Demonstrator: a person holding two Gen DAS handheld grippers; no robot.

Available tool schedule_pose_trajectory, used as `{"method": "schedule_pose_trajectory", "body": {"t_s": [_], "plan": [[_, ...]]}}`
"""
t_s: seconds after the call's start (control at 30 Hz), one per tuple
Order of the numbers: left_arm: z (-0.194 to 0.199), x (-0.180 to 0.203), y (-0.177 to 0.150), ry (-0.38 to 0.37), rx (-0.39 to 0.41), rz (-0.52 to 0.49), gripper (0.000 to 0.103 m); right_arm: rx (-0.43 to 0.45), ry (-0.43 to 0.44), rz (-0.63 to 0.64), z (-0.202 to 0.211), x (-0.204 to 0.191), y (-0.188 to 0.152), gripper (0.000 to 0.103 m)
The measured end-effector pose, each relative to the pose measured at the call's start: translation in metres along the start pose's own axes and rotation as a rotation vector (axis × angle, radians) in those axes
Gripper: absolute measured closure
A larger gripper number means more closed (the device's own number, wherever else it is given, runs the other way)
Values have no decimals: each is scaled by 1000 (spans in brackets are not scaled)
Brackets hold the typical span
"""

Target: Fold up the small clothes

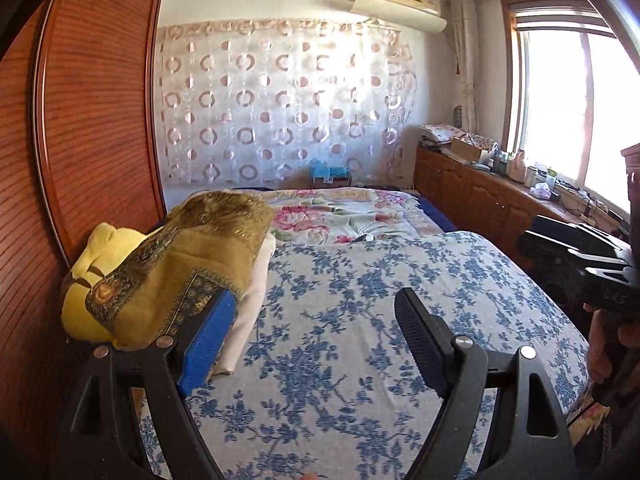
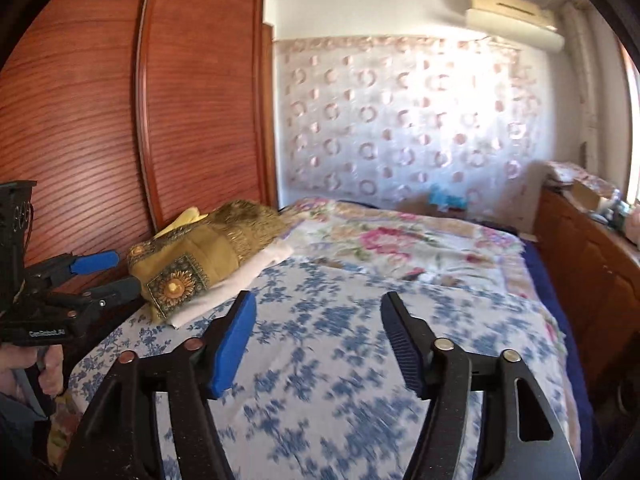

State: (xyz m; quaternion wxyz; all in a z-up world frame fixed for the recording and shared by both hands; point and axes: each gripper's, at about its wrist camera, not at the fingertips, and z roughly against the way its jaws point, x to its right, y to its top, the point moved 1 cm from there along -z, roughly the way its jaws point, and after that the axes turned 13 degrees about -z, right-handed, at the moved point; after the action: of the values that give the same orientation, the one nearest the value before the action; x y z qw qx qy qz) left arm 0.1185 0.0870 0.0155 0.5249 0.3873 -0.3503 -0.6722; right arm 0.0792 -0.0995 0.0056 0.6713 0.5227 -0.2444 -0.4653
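A pile of small clothes lies at the bed's left edge: a mustard cloth with dark gold patterned borders (image 1: 188, 256) on top, a yellow piece (image 1: 96, 256) behind it and a white piece (image 1: 252, 296) under it. The pile also shows in the right wrist view (image 2: 200, 260). My left gripper (image 1: 316, 312) is open and empty, its left finger beside the pile; it also shows in the right wrist view (image 2: 108, 276). My right gripper (image 2: 320, 312) is open and empty above the blue-flowered sheet (image 2: 360, 360). Its body shows at the right of the left wrist view (image 1: 580, 256).
A wooden wardrobe (image 1: 92, 120) stands close along the bed's left side. A pink floral blanket (image 1: 344, 212) covers the far half of the bed. A low wooden cabinet (image 1: 480, 192) with clutter runs under the window on the right.
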Motion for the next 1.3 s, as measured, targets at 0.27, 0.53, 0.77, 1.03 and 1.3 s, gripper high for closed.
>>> {"method": "schedule_pose_trajectory", "body": {"t_s": [0.27, 0.53, 0.77, 1.03, 1.3], "plan": [[23, 24, 11, 22, 31, -7, 20, 60, -81, -63, 69, 10, -15, 22], [25, 35, 13, 19, 40, -9, 20, 82, -117, -87, 88, 10, -20, 22], [26, 42, 13, 24, 39, -15, 20, 86, -121, -87, 85, 2, -27, 22], [26, 43, 13, 24, 37, -16, 20, 88, -128, -85, 87, 5, -29, 22], [26, 45, 14, 25, 37, -16, 20, 90, -134, -81, 93, 11, -29, 22]]}}
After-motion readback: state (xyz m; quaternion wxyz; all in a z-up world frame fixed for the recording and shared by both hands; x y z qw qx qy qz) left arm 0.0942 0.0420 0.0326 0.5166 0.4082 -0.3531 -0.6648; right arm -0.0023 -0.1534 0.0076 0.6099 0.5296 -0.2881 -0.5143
